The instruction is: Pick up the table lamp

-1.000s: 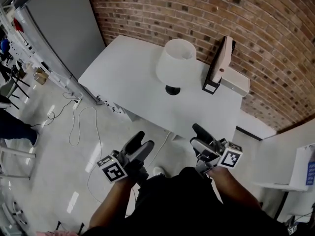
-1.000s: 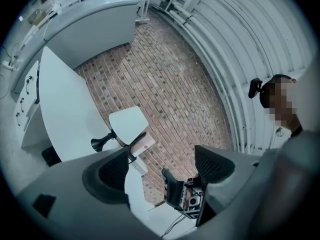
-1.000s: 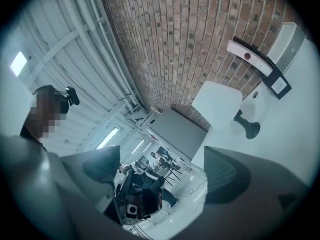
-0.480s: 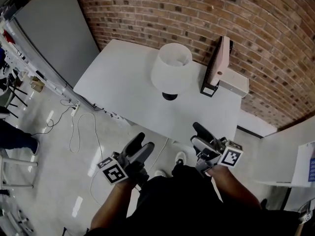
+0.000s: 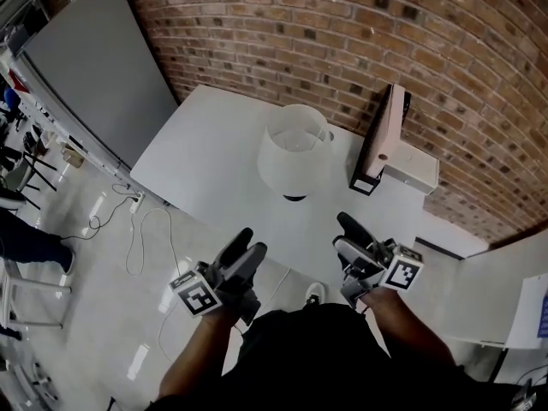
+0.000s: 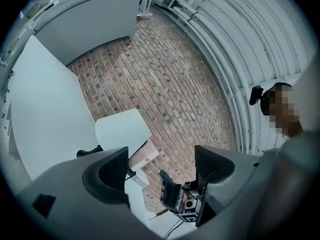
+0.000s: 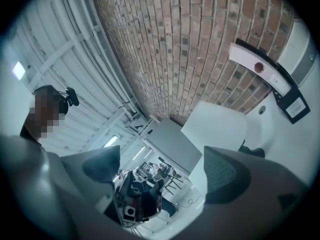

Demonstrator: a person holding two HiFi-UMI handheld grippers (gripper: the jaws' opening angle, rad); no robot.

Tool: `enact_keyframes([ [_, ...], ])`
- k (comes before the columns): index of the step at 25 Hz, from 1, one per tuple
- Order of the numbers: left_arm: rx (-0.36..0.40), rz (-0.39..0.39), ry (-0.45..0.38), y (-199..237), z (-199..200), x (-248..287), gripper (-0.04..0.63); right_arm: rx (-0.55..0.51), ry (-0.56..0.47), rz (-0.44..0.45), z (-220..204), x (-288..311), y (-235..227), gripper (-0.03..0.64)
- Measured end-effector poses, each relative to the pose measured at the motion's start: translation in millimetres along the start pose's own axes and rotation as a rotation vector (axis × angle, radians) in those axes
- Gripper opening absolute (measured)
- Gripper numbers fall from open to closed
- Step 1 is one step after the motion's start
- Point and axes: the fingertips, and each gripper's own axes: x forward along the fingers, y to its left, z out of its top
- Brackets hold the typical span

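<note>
The table lamp stands on the white table (image 5: 201,157). It has a white shade (image 5: 294,155) and a small black base (image 5: 294,197). My left gripper (image 5: 244,251) and right gripper (image 5: 349,234) hover side by side just short of the table's near edge, both open and empty, well short of the lamp. The left gripper view has the shade (image 6: 122,130) beyond the left jaw, and my left gripper (image 6: 160,166) holds nothing. In the right gripper view the shade (image 7: 215,129) and base (image 7: 252,151) lie past the right jaw of my right gripper (image 7: 162,166).
An upright flat box (image 5: 383,135) and a white box (image 5: 409,165) stand on the table right of the lamp, against the brick wall (image 5: 342,41). A grey panel (image 5: 94,67) leans at the left. A cable (image 5: 141,229) trails over the floor.
Both grippers have come closer to the table's near edge, still open. The lamp and table now sit lower and nearer in the head view.
</note>
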Motion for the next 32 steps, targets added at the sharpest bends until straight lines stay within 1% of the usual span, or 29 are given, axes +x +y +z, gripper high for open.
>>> enact_keyframes([
  [2,0.007,-0.023,-0.015,-9,5,16,0.414,0.006,0.002,0.009,11,4,-7,0.517],
  [3,0.008,-0.022,-0.016,-7,5,20,0.414,0.005,0.0,0.015,16,6,-10,0.517],
  [6,0.01,0.047,0.003,16,-3,26,0.414,0.022,0.006,0.015,26,4,-29,0.512],
  [8,0.02,0.073,-0.001,23,-4,31,0.414,0.037,0.002,0.021,34,3,-41,0.508],
  [14,0.029,0.118,-0.02,32,-5,47,0.414,0.062,-0.005,0.036,47,5,-61,0.505],
  [19,0.01,0.123,-0.027,45,6,55,0.414,0.079,-0.026,0.023,53,14,-75,0.505],
  [21,-0.017,0.115,-0.039,55,15,58,0.414,0.078,-0.029,0.004,54,18,-85,0.505],
  [25,-0.107,0.084,-0.076,81,40,61,0.413,0.067,-0.056,-0.049,60,28,-103,0.505],
  [29,-0.204,0.009,-0.143,107,74,71,0.414,0.038,-0.094,-0.105,72,35,-124,0.505],
  [32,-0.26,-0.002,-0.192,138,91,75,0.414,0.035,-0.13,-0.135,80,41,-142,0.505],
])
